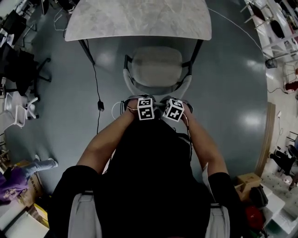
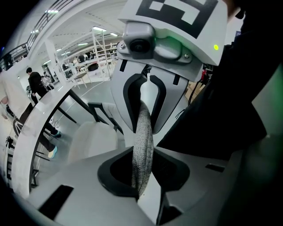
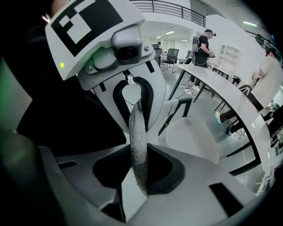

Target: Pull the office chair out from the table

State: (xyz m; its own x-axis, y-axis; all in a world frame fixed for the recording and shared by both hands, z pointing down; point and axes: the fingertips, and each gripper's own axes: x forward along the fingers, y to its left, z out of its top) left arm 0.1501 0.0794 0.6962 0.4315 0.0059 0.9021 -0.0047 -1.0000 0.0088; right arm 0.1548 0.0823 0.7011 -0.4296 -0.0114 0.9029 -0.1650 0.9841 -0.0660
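Office chair (image 1: 156, 69) at marble-topped counter (image 1: 139, 18), held at the backrest from both sides.
Left hand-held gripper (image 2: 142, 176) and right hand-held gripper (image 3: 139, 172) are each clenched on the grey woven top edge of the backrest (image 2: 143, 132), side by side and pointing steeply down. The chair stands on the grey floor (image 1: 223, 93) with its seat just before the counter's near edge, between its dark legs (image 1: 86, 51).

My head view is dim and cool-toned. I see soft glare patches on the grey floor (image 1: 233, 93) and a pale sheen on the table (image 1: 139, 18), and the edges bow and darken. Both gripper views are brighter, lit by ceiling lights (image 2: 52, 11), with heavy fisheye curving, black corners and soft, unfocused foregrounds.
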